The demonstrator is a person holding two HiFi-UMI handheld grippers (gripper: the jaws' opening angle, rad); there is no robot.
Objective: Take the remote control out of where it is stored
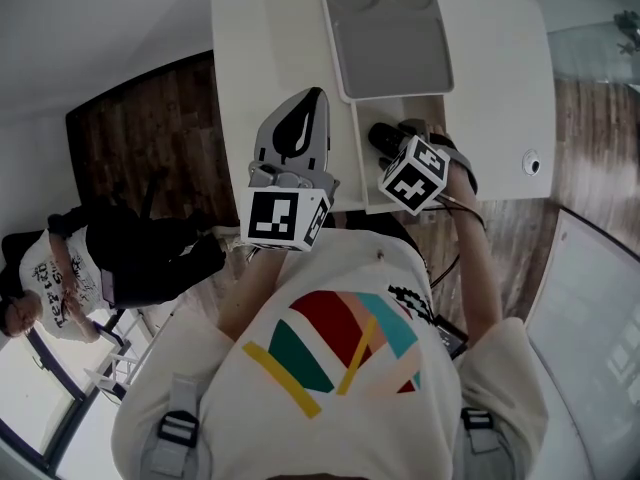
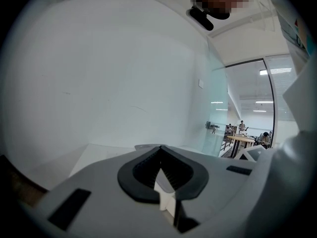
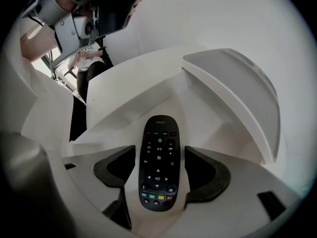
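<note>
The black remote control point(image 3: 158, 167) lies flat in the open white drawer point(image 3: 124, 90), its coloured buttons toward the camera. My right gripper point(image 3: 159, 170) is open and straddles the remote, with a thin gap at each dark pad point(image 3: 203, 175). From the head view the right gripper point(image 1: 393, 136) reaches down into the drawer point(image 1: 362, 173), and the remote point(image 1: 383, 138) shows as a dark shape at its tips. The left gripper point(image 1: 303, 118) hovers over the white table point(image 1: 250, 58), to the left of the drawer. Its jaws are shut with nothing held, and it point(image 2: 161, 155) faces a bare white wall.
A grey tray point(image 1: 388, 38) with two round hollows rests on the table just beyond the drawer, and it point(image 3: 233, 88) overhangs the drawer's far right side. A small round fitting point(image 1: 532, 163) sits at the table's right edge. A person point(image 1: 60, 278) sits on the dark wood floor at left.
</note>
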